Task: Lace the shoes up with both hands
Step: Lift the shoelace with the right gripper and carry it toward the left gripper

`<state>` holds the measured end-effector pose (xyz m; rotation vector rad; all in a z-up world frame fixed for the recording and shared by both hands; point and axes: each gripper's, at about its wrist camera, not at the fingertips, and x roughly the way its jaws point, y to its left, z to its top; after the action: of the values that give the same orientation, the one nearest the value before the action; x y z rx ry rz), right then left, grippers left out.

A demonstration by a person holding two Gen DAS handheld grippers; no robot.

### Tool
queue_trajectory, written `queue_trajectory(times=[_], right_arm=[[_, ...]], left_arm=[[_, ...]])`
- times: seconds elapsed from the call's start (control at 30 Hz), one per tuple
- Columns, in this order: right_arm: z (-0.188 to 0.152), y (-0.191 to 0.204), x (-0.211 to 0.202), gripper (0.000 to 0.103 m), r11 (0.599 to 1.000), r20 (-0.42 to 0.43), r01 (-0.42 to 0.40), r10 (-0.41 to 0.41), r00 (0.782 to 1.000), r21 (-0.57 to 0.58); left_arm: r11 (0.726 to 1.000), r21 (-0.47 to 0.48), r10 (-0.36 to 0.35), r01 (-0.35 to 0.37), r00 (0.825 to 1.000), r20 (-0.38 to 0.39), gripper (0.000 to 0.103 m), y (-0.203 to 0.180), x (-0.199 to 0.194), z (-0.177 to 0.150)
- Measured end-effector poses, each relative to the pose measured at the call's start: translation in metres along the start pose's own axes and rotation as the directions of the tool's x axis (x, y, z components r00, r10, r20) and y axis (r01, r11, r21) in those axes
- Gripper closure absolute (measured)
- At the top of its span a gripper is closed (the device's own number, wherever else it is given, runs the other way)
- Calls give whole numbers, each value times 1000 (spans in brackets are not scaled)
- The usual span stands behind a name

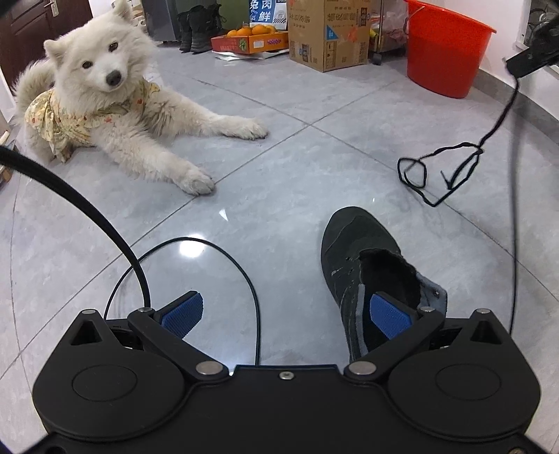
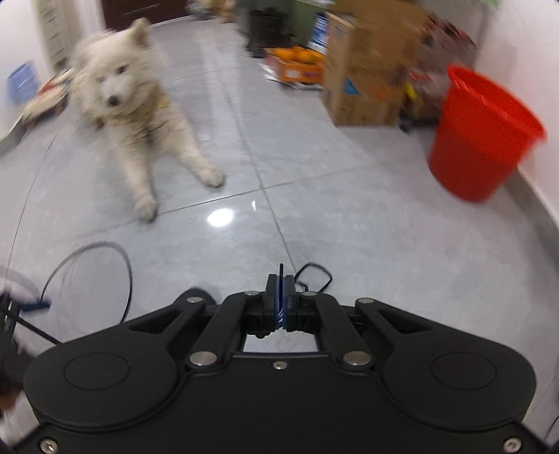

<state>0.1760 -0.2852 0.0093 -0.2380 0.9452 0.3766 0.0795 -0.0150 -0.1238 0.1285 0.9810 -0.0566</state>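
left gripper: jaws spread wide, holding nothing, right pad just beside the black shoe on the tiled floor. right gripper: pads clamped on the black shoelace, which hangs onto the floor beyond the shoe.

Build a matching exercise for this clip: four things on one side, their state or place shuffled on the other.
Things:
1. left tongs
2. right tongs
3. dog
4. bucket

States or places:
A. lying on the floor, front paws stretched out
B. open, one pad in front of the shoe
C. standing near the wall, beside a box
D. shut on the lace

Pairs: 1-B, 2-D, 3-A, 4-C
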Motion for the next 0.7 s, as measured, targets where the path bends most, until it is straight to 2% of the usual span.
queue_trajectory(times=[0.1,0.2,0.33,0.5,0.6,0.7], right_arm=[[-3,20,-38,101,989,27,-3,7,1000,-146],[-5,31,-66,101,981,52,1,9,999,-193],[-7,39,-94,101,979,86,17,0,996,-203],[-8,43,-108,101,983,125,10,14,992,-184],[-11,48,-105,101,986,136,-21,44,990,-164],[-13,57,-98,101,988,149,-72,93,985,-140]], left_arm=[[1000,7,-5,5,1000,10,0,-3,-3,2],[1000,11,-12,11,1000,26,0,-4,-7,5],[1000,15,-19,18,999,51,0,-6,-13,10],[995,28,-96,93,987,126,0,-13,-30,23],[988,44,-155,150,971,181,0,-19,-41,31],[973,99,-230,209,928,294,0,-29,-55,36]])
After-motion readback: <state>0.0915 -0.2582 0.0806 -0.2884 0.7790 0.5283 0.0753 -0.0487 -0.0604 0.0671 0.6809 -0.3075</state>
